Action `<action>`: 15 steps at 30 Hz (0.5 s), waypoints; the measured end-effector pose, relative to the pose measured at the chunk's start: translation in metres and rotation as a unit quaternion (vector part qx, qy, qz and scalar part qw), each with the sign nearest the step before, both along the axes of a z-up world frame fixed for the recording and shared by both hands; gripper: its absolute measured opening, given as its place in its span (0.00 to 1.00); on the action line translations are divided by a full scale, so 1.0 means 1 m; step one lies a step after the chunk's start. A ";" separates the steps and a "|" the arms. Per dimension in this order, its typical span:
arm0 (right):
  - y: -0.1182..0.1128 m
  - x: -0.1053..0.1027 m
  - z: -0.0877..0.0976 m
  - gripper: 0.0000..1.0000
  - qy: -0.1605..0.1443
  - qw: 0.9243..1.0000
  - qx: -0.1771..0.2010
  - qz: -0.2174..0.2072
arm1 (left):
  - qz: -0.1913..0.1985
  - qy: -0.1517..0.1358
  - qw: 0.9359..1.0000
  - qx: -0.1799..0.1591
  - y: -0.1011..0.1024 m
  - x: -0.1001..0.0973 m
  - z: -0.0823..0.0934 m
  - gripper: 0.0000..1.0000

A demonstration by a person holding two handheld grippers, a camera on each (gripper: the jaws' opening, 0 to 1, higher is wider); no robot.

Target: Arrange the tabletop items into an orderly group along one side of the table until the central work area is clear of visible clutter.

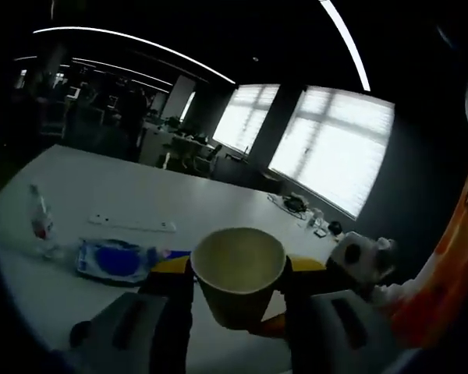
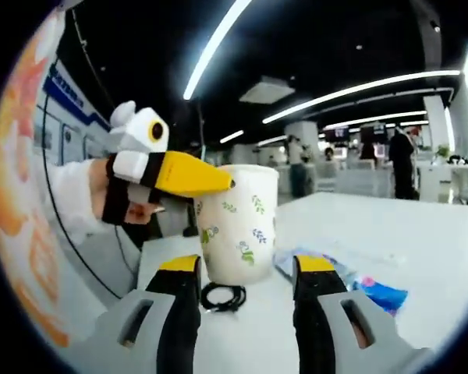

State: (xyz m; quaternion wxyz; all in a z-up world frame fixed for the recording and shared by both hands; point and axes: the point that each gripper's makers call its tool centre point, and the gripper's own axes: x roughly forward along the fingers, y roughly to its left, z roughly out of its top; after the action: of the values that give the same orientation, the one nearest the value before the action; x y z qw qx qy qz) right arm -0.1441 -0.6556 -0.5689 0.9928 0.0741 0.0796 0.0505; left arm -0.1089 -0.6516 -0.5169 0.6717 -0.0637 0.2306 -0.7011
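Note:
A cream paper cup (image 1: 238, 292) with small leaf prints sits between the yellow-tipped jaws of my left gripper (image 1: 239, 265), which is shut on its sides; its mouth faces the camera. In the right gripper view the same cup (image 2: 238, 234) stands upright just above or on the white table (image 2: 390, 226), with the left gripper (image 2: 183, 173) reaching in from the left at its rim. My right gripper (image 2: 248, 265) is open, its jaws on either side of the cup's base and just short of it. In the left gripper view the right gripper (image 1: 359, 261) shows at the right.
A clear plastic bottle (image 1: 39, 222) lies near the table's left edge, beside a blue and white packet (image 1: 113, 261). A long white strip (image 1: 132, 224) lies further back, and cables (image 1: 296, 204) near the far edge. A black cable coil (image 2: 224, 296) lies under the cup. An orange sleeve (image 1: 444, 273) is close.

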 end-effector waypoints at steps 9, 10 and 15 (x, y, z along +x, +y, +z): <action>-0.009 -0.018 -0.009 0.49 0.007 1.000 0.013 -0.023 | 0.064 -0.054 0.996 0.020 0.005 0.066 -0.011 0.45; -0.010 -0.020 -0.011 0.49 0.010 1.000 0.015 -0.026 | 0.072 -0.065 0.995 0.023 0.005 0.076 -0.013 0.45; -0.021 -0.033 -0.017 0.48 0.015 0.998 0.019 -0.051 | 0.103 -0.099 0.989 0.031 0.000 0.112 -0.019 0.45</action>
State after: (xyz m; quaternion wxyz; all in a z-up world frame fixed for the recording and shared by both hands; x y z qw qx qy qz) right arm -0.1774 -0.6763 -0.5855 0.9912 0.0973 0.0898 0.0006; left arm 0.0032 -0.6517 -0.5357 0.7615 0.0031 0.1767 -0.6236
